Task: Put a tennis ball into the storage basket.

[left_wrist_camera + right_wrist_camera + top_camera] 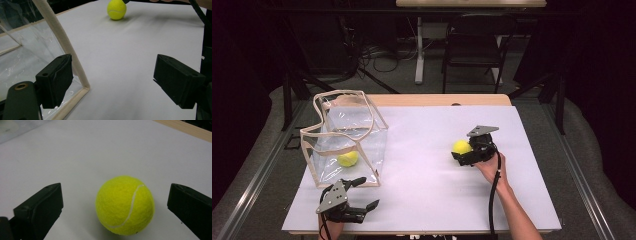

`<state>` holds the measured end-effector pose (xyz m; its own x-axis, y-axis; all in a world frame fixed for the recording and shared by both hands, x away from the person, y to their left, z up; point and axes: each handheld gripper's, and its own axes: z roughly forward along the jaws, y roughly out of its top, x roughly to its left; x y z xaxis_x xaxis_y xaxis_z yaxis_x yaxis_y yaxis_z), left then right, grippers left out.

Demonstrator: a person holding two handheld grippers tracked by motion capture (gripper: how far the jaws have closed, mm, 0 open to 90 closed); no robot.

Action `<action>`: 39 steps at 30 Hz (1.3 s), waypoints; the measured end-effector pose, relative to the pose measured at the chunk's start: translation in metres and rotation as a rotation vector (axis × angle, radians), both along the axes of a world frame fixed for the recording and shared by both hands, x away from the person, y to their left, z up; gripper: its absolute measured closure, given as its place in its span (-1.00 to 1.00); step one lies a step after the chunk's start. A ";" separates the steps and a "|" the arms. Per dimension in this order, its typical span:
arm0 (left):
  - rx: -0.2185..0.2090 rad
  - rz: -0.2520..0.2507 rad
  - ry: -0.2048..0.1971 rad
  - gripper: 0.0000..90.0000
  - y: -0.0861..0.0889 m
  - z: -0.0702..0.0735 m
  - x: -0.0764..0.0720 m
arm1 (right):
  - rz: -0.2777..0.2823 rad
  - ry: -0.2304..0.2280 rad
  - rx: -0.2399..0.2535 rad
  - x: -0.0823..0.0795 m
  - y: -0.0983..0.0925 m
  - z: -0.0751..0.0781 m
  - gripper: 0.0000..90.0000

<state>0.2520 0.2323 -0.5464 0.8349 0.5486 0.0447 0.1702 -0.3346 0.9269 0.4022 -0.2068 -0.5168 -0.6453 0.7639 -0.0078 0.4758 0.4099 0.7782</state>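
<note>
A clear plastic bag (373,111) with beige trim stands open at the table's left, and a yellow tennis ball (348,158) lies inside it. Its trimmed corner (65,45) rises just beside my left jaw. My left gripper (368,192) (116,75) is open near the front edge, just in front of the bag, with nothing between its jaws. A second tennis ball (461,146) (116,9) (125,205) rests on the white surface right of centre. My right gripper (460,151) (115,202) is open with a jaw on each side of this ball, not touching it.
The white table cover (427,190) spreads between the two grippers. A wooden table edge (437,99) runs along the back. Beyond it stand a black chair (474,42), a white table leg (419,50) and cables on the floor.
</note>
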 end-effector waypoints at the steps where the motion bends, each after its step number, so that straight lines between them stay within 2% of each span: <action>1: 0.000 0.000 0.000 -0.65 0.000 0.000 0.000 | 0.001 0.002 -0.001 0.001 0.000 -0.001 -1.00; 17: -0.001 0.007 0.001 -0.65 0.000 0.000 0.000 | -0.015 0.047 0.012 0.011 0.000 -0.015 -0.99; 25: -0.001 0.007 -0.002 -0.65 0.000 0.000 0.000 | -0.017 0.065 0.007 0.012 0.000 -0.019 -0.81; 39: 0.004 0.008 -0.001 -0.65 0.000 0.000 0.000 | -0.051 0.080 -0.049 0.014 0.002 -0.023 -0.53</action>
<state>0.2520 0.2321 -0.5464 0.8302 0.5554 0.0480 0.1717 -0.3368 0.9258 0.4160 -0.2050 -0.5402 -0.6058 0.7956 0.0041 0.5565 0.4200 0.7169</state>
